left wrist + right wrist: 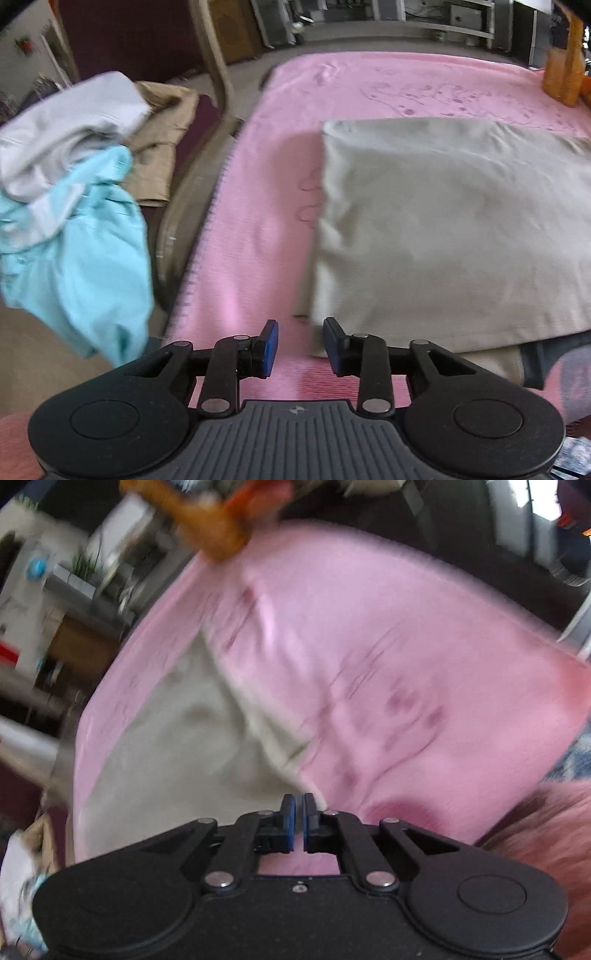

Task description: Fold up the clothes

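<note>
No legible writing — beige garment (443, 229) on pink blanket (258, 236).

No text, label, brand or number is showing clearly enough to read in either view. The pink blanket (424, 88) is carrying darker pink markings, but they are reading only as blurred squiggles, not letters. A small round emblem (294, 409) is sitting on the left gripper's (300, 347) body, too small to make out.
</note>
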A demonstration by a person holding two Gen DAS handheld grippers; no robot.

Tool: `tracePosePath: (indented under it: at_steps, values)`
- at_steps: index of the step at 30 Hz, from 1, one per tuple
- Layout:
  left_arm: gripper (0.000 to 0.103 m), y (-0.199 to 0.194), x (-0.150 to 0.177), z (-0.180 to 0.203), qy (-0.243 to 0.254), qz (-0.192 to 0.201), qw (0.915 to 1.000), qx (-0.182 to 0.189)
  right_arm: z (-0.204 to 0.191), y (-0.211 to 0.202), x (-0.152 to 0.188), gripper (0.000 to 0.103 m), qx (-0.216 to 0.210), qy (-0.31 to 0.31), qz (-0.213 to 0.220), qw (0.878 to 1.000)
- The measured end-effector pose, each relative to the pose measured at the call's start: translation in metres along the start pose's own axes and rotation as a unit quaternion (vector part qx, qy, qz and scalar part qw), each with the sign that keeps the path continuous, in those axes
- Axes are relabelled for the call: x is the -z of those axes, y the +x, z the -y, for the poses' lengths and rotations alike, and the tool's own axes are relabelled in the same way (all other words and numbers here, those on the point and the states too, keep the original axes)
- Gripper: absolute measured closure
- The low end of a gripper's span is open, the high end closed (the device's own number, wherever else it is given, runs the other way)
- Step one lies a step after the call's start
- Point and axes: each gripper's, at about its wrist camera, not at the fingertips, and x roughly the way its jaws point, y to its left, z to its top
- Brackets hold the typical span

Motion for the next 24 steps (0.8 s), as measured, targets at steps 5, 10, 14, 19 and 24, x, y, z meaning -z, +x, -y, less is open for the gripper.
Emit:
tracePosePath:
  at_steps: [5, 10, 14, 19, 24]
  values:
    - [0.072, -0.006, -0.003, 0.004, 0.001, 0.016, 0.9999, 0.007, -0.009, -0.004, -0.001, 0.078, -0.042, -0.019, 0.032, 0.998]
    - [0.072, -0.009, -0.008, 0.011, 0.003, 0.025, 0.9995, 0.017, -0.038, 0.002, 0.007, 0.078, -0.066, -0.073, 0.047, 0.994]
    - [0.072, -0.011, -0.013, 0.020, 0.007, 0.036, 0.9989, 0.028, -0.051, 0.017, 0.008, 0.078, -0.083, -0.073, 0.032, 0.993]
    - [0.072, -0.009, -0.019, 0.042, 0.035, 0.055, 0.9970, 0.043, -0.058, 0.040, 0.005, 0.078, -0.136, -0.023, 0.031, 0.990]
    - [0.070, 0.004, -0.017, 0.060, 0.066, 0.034, 0.9954, 0.061, -0.057, 0.076, -0.001, 0.078, -0.170, 0.003, -0.023, 0.985]
